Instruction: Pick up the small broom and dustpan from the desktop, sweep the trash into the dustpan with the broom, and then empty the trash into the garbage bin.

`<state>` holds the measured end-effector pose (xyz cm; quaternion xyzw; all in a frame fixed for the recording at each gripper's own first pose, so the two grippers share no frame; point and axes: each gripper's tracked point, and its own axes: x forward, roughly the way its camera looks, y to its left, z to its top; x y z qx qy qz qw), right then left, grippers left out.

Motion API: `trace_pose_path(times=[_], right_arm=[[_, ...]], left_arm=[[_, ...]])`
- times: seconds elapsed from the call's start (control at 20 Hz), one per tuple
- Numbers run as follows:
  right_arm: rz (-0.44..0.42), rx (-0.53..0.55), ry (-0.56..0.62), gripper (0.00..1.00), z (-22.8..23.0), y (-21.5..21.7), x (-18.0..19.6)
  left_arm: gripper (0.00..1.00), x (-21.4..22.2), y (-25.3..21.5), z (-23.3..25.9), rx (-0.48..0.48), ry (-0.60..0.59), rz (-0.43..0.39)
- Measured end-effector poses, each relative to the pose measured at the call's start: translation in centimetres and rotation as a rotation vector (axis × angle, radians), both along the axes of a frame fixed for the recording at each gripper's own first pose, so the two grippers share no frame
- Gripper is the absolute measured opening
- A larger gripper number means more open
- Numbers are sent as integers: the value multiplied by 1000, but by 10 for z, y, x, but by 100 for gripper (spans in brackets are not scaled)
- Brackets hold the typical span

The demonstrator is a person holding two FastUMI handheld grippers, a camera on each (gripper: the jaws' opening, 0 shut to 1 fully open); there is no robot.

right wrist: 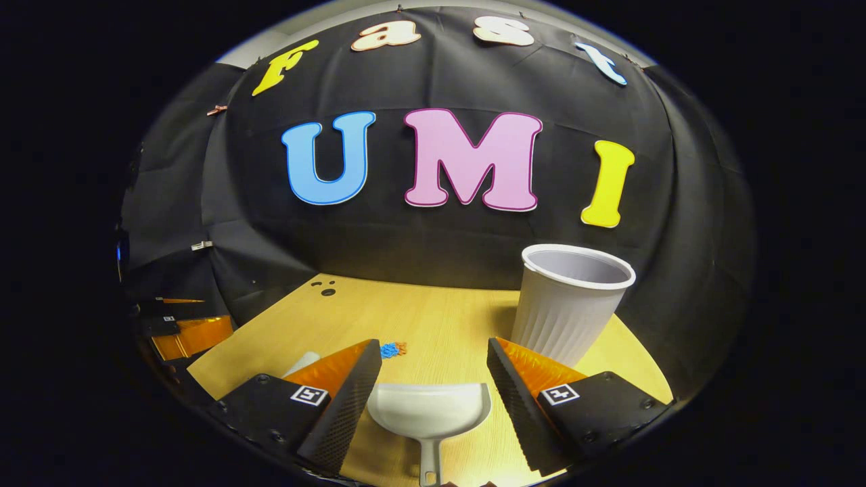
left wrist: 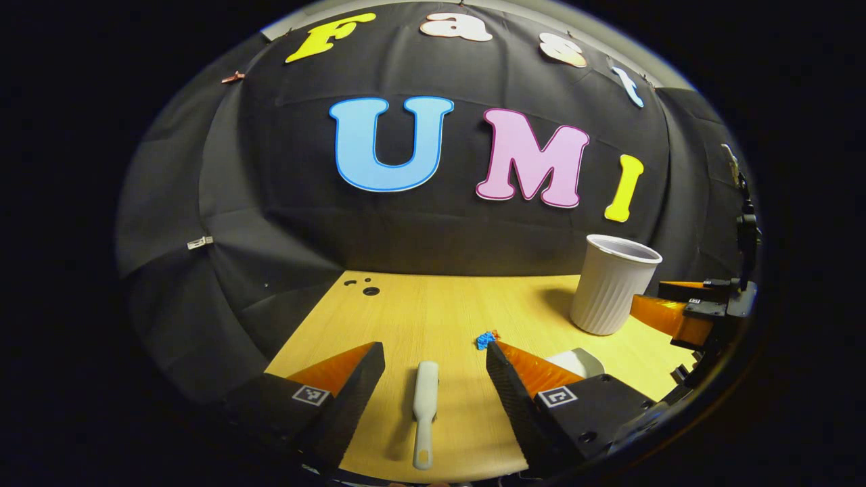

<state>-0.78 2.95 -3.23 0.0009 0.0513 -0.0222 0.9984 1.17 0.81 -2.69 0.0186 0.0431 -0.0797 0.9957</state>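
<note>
Left claw (left wrist: 435, 379) spread, broom (left wrist: 425, 406) lying on desk (left wrist: 433, 304) between fingers, ungripped. Right claw (right wrist: 433, 379) spread over dustpan (right wrist: 429, 410). Handles to be centred before pinching; trash (left wrist: 486, 339) left undisturbed near bin (right wrist: 568, 304).

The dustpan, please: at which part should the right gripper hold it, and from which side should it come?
Best at the thin handle of the dustpan, which points back toward the right gripper. The wide scoop looks too broad. Come from above the handle end; the open jaws already stand on either side of it.
</note>
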Motion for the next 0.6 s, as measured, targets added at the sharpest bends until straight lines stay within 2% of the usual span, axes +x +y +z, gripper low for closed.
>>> trace_pose_path(times=[0.15,0.6], right_arm=[[4,-3,16,98,-3,4,0],[7,-16,68,98,-20,3,-4]], left_arm=[[96,4,1,-11,-9,47,-12],[96,28,9,-78,-39,299,2]])
